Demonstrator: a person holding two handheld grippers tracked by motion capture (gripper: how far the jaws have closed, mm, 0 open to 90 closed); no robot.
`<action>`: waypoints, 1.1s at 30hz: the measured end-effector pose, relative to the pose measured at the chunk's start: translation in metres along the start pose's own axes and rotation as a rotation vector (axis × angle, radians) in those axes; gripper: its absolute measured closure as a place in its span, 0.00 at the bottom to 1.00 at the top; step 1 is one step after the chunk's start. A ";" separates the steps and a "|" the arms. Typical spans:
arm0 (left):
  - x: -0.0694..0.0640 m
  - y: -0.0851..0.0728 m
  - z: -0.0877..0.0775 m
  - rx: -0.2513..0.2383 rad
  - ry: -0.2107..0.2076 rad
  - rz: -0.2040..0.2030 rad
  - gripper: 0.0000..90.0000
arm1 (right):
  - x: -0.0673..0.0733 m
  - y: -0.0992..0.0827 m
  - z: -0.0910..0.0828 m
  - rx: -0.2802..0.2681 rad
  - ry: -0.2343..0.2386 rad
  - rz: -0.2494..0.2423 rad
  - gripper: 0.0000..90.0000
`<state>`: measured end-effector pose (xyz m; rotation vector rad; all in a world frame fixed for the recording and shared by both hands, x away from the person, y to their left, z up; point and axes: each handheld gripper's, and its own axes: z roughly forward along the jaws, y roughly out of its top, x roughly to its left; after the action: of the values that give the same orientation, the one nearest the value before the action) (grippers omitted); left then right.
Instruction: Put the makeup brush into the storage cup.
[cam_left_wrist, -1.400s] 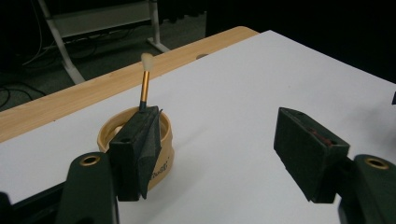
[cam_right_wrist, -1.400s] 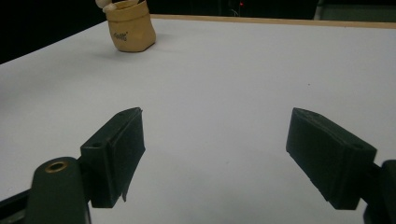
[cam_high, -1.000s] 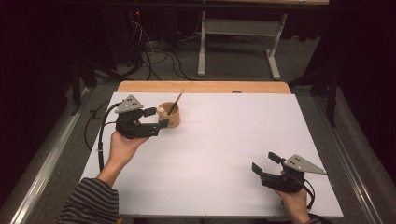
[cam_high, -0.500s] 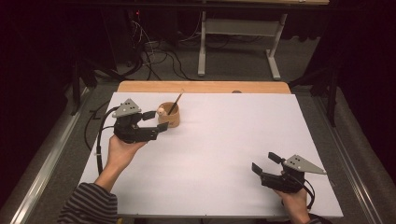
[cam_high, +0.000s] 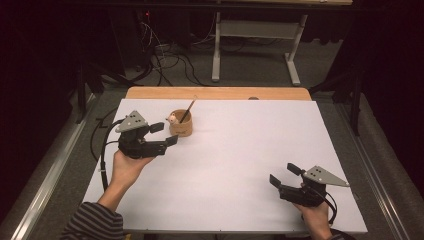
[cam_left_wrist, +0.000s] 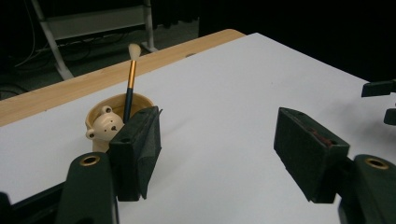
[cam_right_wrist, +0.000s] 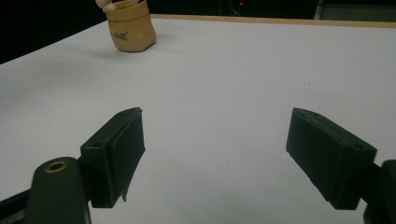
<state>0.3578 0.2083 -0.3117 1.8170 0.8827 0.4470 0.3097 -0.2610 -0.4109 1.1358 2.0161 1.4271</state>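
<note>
Your left gripper (cam_high: 164, 134) sits at the far-left part of the white table sheet (cam_high: 235, 165), jaws spread wide w/ nothing between them. It's just beside the small tan cup w/ a bear-face figure on its rim (cam_high: 180, 124); in the high view the upper jaw tip is close to the cup's left side, though whether they touch can't be told. In the left gripper view that cup (cam_left_wrist: 108, 122) stands upright behind your near-side jaw, partly covered by it, and holds a thin brush w/ dark handle, gold ferrule & pale bristles (cam_left_wrist: 130, 77) leaning up out of it, bristle end topmost.

Your right gripper (cam_high: 284, 174) is at the near-right of the sheet, well apart from the cup, jaws also wide & empty. In the right gripper view, the cup (cam_right_wrist: 130, 29) is far off at upper left, near the wooden table edge (cam_right_wrist: 280, 20).
</note>
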 end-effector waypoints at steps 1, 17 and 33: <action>0.000 -0.001 -0.001 -0.002 0.000 0.001 0.36 | 0.000 0.000 0.000 0.000 0.000 0.000 0.23; -0.005 -0.011 -0.011 -0.010 -0.012 -0.012 0.36 | 0.001 0.000 0.000 0.000 -0.002 0.003 0.23; -0.014 -0.023 -0.013 0.007 -0.032 -0.016 0.35 | 0.001 0.000 0.000 0.001 -0.002 0.004 0.23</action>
<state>0.3321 0.2111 -0.3261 1.8175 0.8773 0.4041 0.3090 -0.2604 -0.4109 1.1420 2.0146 1.4268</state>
